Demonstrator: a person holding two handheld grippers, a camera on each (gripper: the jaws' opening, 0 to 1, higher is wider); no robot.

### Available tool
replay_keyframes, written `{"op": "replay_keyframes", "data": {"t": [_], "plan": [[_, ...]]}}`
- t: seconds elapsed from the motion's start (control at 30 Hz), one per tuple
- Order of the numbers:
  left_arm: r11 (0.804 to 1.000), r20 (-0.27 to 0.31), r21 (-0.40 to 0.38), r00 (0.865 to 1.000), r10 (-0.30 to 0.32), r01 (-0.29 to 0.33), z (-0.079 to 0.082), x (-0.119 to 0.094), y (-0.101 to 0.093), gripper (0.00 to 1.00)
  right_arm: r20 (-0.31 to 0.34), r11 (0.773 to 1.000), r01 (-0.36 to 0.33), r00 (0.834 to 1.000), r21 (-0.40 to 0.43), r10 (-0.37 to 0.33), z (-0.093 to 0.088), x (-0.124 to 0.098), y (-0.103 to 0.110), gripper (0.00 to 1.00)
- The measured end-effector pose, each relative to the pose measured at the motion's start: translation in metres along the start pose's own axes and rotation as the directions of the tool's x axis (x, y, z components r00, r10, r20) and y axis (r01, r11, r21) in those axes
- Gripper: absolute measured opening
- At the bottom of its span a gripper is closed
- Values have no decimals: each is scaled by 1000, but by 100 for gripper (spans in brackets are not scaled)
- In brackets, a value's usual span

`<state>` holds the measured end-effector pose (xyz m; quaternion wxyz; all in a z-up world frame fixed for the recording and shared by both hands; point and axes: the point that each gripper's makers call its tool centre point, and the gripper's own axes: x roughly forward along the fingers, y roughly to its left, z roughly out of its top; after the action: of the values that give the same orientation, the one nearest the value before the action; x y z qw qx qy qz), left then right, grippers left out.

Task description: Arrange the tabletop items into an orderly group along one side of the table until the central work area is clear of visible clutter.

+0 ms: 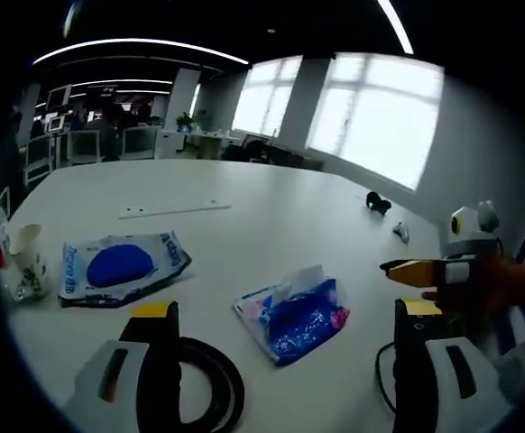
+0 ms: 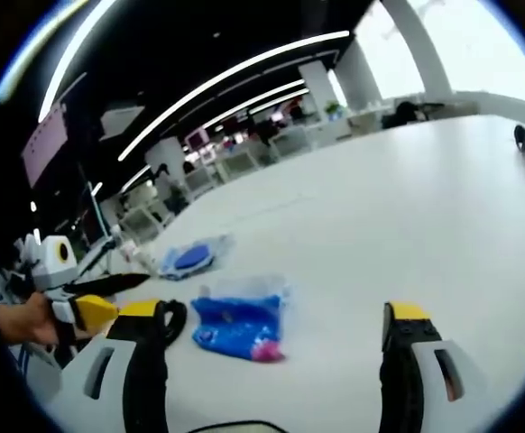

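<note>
- Two blue packets lying on the white table (image 1: pixel 271 225): a tissue pack (image 1: pixel 296 314) with white tissue poking out, sitting between the left gripper's jaws in the left gripper view and showing again in the right gripper view (image 2: pixel 240 327); a flatter blue-and-white wipes packet (image 1: pixel 123 267) lying to its left, well apart, also showing farther off (image 2: pixel 190 258).
- One paper cup (image 1: pixel 30 251) standing upright near the table's left edge, beside the wipes packet.
- One black cable loop (image 1: pixel 210 379) lying just beside the left jaw.
- One small dark object (image 1: pixel 378 204) and one small pale object (image 1: pixel 400 233) resting far across the table, too small for identifying.
- One long thin white strip (image 1: pixel 176 211) lying flat mid-table.
- Left gripper (image 1: pixel 285 316) hovering over the table, jaws standing wide apart, holding nothing.
- Right gripper (image 2: pixel 276 320) likewise spread wide, holding nothing, appearing also at the right edge of the left gripper view (image 1: pixel 425 269).
- Office room stretching behind: bright windows (image 1: pixel 375 117), ceiling light strips (image 2: pixel 235 77), desks and chairs (image 1: pixel 82 144) in the distance.
</note>
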<state>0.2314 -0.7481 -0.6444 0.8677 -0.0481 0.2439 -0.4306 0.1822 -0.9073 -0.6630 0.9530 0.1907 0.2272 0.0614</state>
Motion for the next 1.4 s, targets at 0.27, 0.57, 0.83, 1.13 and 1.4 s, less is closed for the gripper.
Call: {"op": "replay_keyframes", "data": {"t": [0.27, 0.57, 0.83, 1.13, 1.4], "plan": [[1000, -26, -11, 999, 23, -23, -8, 6, 2, 98, -60, 997, 49, 997, 57, -46, -15, 1, -15, 94], [998, -60, -34, 997, 49, -51, -20, 17, 8, 95, -68, 996, 62, 996, 65, -57, -15, 7, -19, 90], [995, -93, -71, 994, 59, -66, -27, 25, 14, 92, -73, 992, 59, 996, 113, -51, -17, 11, -19, 85], [991, -125, -110, 990, 59, -73, -34, 31, 20, 87, -53, 991, 61, 997, 117, -55, -16, 19, -20, 71], [990, -126, -121, 990, 60, -75, -34, 45, 22, 85, -78, 992, 52, 996, 111, -43, -22, 33, -15, 69]]}}
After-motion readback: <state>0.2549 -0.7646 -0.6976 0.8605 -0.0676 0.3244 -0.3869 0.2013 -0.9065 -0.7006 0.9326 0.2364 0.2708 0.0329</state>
